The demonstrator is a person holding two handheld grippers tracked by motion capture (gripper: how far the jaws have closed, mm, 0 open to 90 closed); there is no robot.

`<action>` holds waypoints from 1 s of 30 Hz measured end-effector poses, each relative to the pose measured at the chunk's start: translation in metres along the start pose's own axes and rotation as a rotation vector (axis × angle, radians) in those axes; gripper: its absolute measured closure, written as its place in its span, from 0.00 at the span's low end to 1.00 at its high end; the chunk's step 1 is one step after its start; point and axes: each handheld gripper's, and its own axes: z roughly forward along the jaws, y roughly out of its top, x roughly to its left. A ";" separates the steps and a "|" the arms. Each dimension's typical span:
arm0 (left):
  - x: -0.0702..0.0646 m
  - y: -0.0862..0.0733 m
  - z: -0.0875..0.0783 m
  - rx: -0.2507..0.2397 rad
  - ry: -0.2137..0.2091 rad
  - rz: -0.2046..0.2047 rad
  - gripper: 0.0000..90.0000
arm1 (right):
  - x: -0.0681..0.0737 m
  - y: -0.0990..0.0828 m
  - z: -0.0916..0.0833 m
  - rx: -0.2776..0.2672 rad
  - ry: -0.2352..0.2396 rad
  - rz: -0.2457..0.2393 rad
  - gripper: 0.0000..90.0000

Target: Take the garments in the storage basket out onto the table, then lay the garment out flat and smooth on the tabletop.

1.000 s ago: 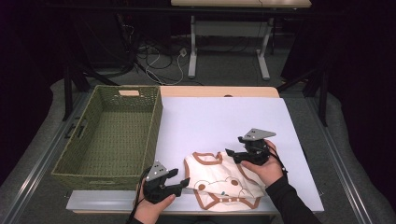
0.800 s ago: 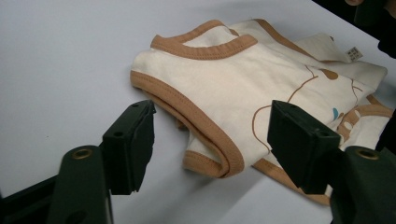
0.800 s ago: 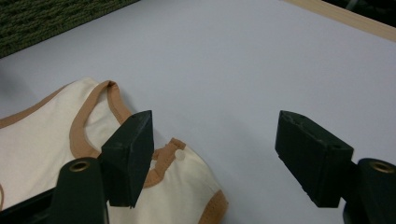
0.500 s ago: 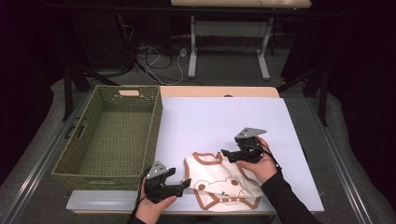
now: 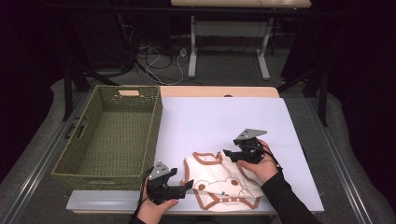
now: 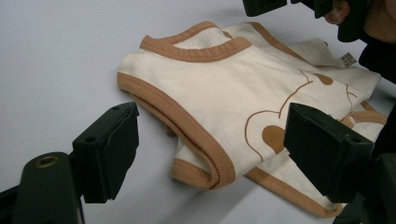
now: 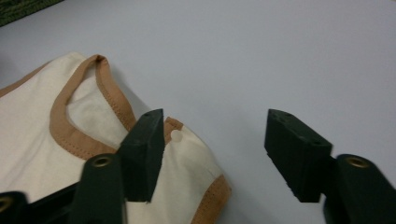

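Note:
A cream baby vest with brown trim and a bear print (image 5: 219,179) lies folded near the table's front edge. My left gripper (image 5: 187,185) lies low at the vest's left side. In the left gripper view its jaws (image 6: 210,154) stand apart on either side of the folded brown-trimmed edge (image 6: 205,163), and they have just been opening. My right gripper (image 5: 229,154) is at the vest's upper right corner. Its jaws (image 7: 212,149) have just been closing; they stand apart, one over the vest's shoulder (image 7: 191,154), the other over bare table.
A green woven basket (image 5: 156,116) stands empty at the left, right beside the white table top (image 5: 219,116). Table legs and cables lie on the dark floor behind. The person's right hand (image 6: 373,18) is at the far side of the vest.
My right gripper has shifted a little left toward the vest's upper corner. The left hand has stayed where it was, its jaws wider apart.

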 end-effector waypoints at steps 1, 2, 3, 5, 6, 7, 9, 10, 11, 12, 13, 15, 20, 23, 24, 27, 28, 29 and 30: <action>0.000 0.000 0.000 -0.004 -0.002 -0.001 0.19 | -0.001 -0.001 0.000 -0.010 0.009 0.002 0.50; 0.000 0.000 0.000 -0.004 -0.002 0.002 0.19 | -0.001 -0.001 -0.001 -0.009 0.009 0.002 0.52; 0.000 0.000 0.000 -0.004 -0.004 0.003 0.19 | -0.002 -0.001 -0.001 -0.020 0.013 0.006 0.53; 0.000 0.000 0.000 -0.002 -0.005 0.012 0.19 | -0.003 -0.001 -0.003 -0.017 0.010 0.001 0.54; 0.000 0.000 0.000 -0.003 -0.006 0.013 0.19 | -0.004 -0.001 -0.003 -0.019 0.009 0.001 0.54; 0.000 0.000 -0.001 -0.004 -0.008 0.012 0.19 | -0.005 -0.001 -0.003 -0.021 0.012 0.004 0.54; 0.000 0.001 -0.001 -0.006 -0.005 0.015 0.19 | -0.005 -0.002 -0.003 -0.017 -0.004 -0.001 0.54; 0.001 0.001 -0.001 -0.007 -0.007 0.021 0.19 | -0.006 -0.002 -0.003 -0.017 -0.001 -0.005 0.54; 0.000 0.001 -0.001 -0.008 -0.005 0.023 0.19 | -0.007 -0.002 -0.003 -0.017 0.000 -0.005 0.54; 0.001 0.001 -0.002 -0.008 -0.002 0.028 0.19 | -0.007 -0.002 -0.003 -0.011 -0.003 -0.002 0.54; 0.000 0.001 -0.002 -0.009 0.001 0.025 0.19 | -0.008 -0.003 -0.002 -0.011 0.000 -0.008 0.54; 0.000 0.000 -0.001 -0.019 0.004 0.018 0.19 | -0.010 -0.004 0.000 -0.001 -0.003 -0.003 0.54; 0.001 0.001 -0.002 -0.018 0.015 0.023 0.20 | -0.013 -0.008 0.004 0.012 -0.002 0.025 0.59; 0.002 0.000 -0.001 -0.010 0.017 0.015 0.20 | -0.016 -0.009 0.006 0.021 -0.007 0.028 0.61; 0.002 0.000 -0.001 -0.008 0.018 0.016 0.20 | -0.016 -0.010 0.006 0.018 -0.004 0.038 0.62; 0.001 -0.001 -0.001 -0.008 0.020 0.019 0.21 | -0.016 -0.011 0.008 0.028 0.003 0.037 0.63; 0.001 0.000 -0.001 -0.002 0.016 0.022 0.21 | -0.016 -0.011 0.009 0.027 0.007 0.035 0.63; 0.000 0.000 -0.001 -0.002 0.018 0.023 0.21 | -0.015 -0.012 0.009 0.042 0.005 0.032 0.64; 0.000 -0.001 -0.001 -0.008 0.023 0.025 0.21 | -0.015 -0.012 0.011 0.042 0.004 0.026 0.64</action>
